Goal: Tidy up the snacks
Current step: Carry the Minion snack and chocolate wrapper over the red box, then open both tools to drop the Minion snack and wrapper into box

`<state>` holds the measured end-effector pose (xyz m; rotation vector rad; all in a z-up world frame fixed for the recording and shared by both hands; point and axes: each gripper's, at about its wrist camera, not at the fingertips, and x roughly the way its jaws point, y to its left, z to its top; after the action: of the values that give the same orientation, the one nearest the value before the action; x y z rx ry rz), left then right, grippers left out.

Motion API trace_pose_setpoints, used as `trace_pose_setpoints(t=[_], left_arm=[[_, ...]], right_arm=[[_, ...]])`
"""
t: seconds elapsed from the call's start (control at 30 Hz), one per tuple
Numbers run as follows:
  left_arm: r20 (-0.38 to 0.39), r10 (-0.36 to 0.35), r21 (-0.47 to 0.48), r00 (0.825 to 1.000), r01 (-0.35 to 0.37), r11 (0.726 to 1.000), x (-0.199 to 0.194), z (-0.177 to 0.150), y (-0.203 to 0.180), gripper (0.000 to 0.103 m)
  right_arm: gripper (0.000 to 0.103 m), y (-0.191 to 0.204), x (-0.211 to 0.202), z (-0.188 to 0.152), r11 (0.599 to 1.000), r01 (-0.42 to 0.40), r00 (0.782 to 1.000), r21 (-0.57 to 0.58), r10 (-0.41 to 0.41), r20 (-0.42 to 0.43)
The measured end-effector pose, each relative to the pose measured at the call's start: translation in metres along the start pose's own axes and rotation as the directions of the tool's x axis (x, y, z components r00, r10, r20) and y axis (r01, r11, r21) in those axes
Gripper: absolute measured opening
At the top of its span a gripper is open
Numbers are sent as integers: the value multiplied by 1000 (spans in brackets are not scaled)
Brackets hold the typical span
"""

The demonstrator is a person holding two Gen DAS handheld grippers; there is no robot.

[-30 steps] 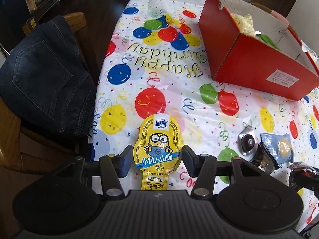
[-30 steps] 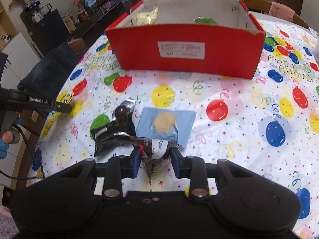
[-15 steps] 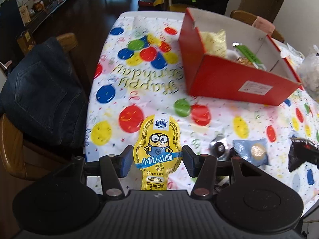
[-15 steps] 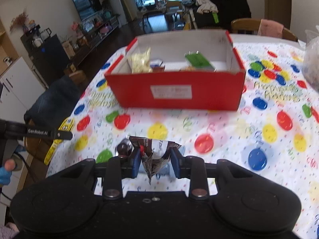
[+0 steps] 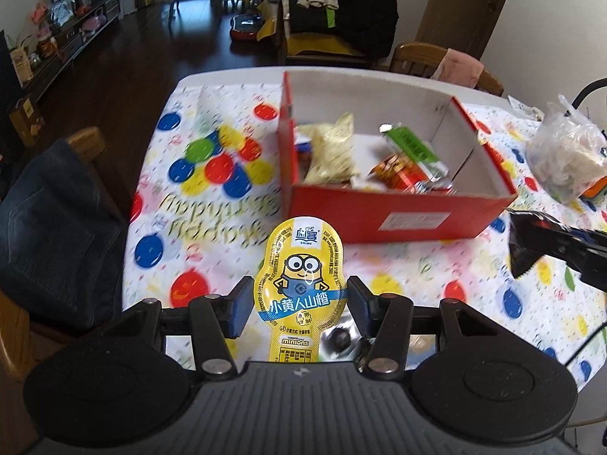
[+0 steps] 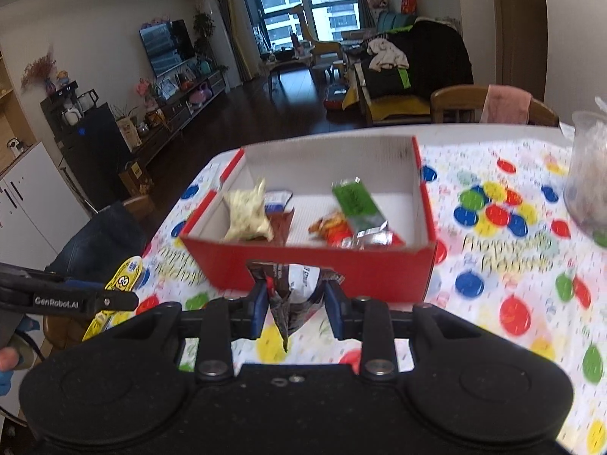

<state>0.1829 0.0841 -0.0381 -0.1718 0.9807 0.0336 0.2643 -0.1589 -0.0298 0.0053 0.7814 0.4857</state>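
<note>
Left gripper (image 5: 299, 305): I have it clamped on the yellow Minions snack pack (image 5: 301, 288), pads pressed on both sides; the grip is the same as a second ago.
Right gripper (image 6: 292, 299): I hold it pinched on a crumpled dark snack wrapper (image 6: 294, 297), unchanged from the earlier frame.
Landmark: the red box (image 5: 394, 208) on the desk (image 5: 212, 204), open at the top.
Change in the left view: a second ago the yellow pack hung low over the balloon cloth, well to the near left of the red box. Now I see it raised, just in front of the box's near left corner, and I look down into the box.
Change in the right view: earlier the dark wrapper sat just above the desk beside other packets, with the red box well beyond. Now it hangs against the box's near wall, and those packets have dropped out of view.
Inside the red box: a pale yellow bag (image 5: 330, 151) at the left end, a green packet (image 5: 413, 148) and an orange-red packet (image 5: 402, 172) toward the middle; same items as half a second ago.
Still on the desk: a small dark round snack (image 5: 339, 339), on the near side of the red box, showing under my left gripper.
Right of the red box: a clear plastic bag (image 5: 565, 155).
Left of the red box: jeans (image 5: 49, 212) over a chair.
</note>
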Motion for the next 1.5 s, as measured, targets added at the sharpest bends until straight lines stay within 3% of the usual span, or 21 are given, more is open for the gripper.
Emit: trace_pose_setpoints(t=[0.33, 0.87, 1.23, 1.5], left_arm=[[11, 11, 17, 1000, -11, 1000, 15, 48, -38, 52], [-54, 25, 1, 998, -25, 1000, 73, 130, -82, 52], [-110, 100, -50, 989, -106, 993, 117, 178, -77, 52], [-156, 136, -107, 978, -154, 982, 142, 189, -58, 52]], right_arm=[[30, -31, 32, 45, 1000, -7, 1000, -7, 7, -2], [30, -58, 110, 93, 996, -26, 995, -91, 18, -95], [30, -44, 163, 102, 976, -82, 978, -204, 40, -205], [30, -28, 193, 100, 956, -114, 965, -270, 42, -260]])
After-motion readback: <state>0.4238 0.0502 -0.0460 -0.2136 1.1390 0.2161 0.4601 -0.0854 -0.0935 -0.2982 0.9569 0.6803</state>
